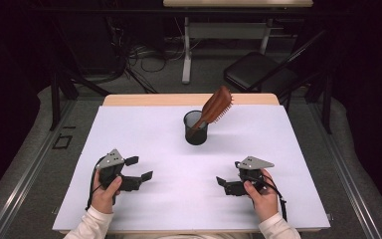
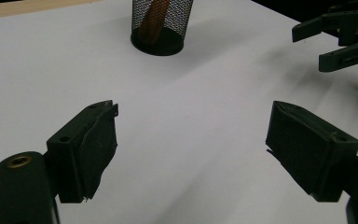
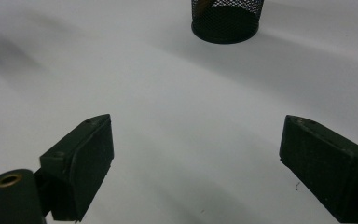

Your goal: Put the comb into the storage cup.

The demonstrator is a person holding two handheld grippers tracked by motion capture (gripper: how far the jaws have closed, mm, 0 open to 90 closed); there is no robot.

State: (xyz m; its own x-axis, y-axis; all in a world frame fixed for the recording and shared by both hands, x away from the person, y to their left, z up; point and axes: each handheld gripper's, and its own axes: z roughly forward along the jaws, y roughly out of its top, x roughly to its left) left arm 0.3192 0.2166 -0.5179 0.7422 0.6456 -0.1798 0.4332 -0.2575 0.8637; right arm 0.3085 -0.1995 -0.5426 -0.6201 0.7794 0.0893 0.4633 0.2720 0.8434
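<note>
Tugging the hairbrush (image 1: 217,106) sideways risks toppling the light mesh cup (image 1: 195,128) it leans in, with left gripper (image 1: 140,168) and right gripper (image 1: 227,174) both spread empty

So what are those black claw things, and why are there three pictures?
The black claws are grippers, tools with two jaws that a person holds, one in each hand. The big picture looks down from above: the left gripper and the right gripper rest low on a white table. The other two pictures come from little cameras riding on each gripper, so you look along its jaws: left gripper, right gripper. Both are open and hold nothing. Farther back stands a black mesh cup with a brown hairbrush leaning in it, handle down, bristles up.
</note>
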